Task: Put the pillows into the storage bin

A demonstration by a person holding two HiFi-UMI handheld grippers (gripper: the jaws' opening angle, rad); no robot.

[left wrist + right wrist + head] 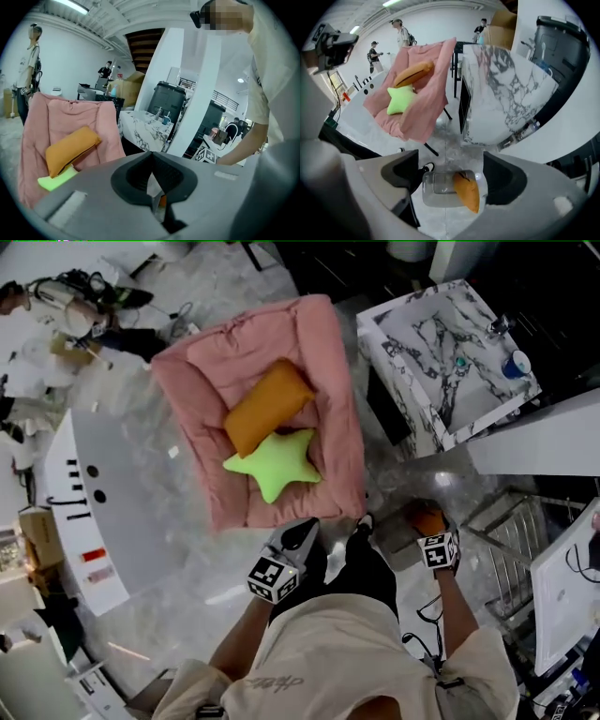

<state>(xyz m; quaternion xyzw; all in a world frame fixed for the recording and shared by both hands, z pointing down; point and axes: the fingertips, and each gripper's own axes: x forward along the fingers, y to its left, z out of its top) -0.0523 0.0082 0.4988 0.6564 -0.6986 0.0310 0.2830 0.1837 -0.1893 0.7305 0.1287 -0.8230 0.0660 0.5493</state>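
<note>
The left gripper's (152, 173) jaws are seen pressed together with nothing clamped between them. The right gripper's (452, 176) jaws are spread wide and nothing is gripped. Past them, straight below on the floor, a clear storage bin (436, 187) is seen, with an orange piece (467, 192) lying in it, taken to be one pillow already stowed. In the head view both grippers are held low and close to the body, the bin lying at about 12 o'clock of the right one. Two pillows are left on the pink cushion (309, 343), at about 12 o'clock of the left gripper and well apart from both tools: the orange pillow (267, 406), and the green star pillow (275, 465) touching it at its 6 o'clock edge. The step in hand is judged to be the reach for the next pillow. For that, the left jaws would have to be opened and carried forward to the star pillow, the nearer of the two.
</note>
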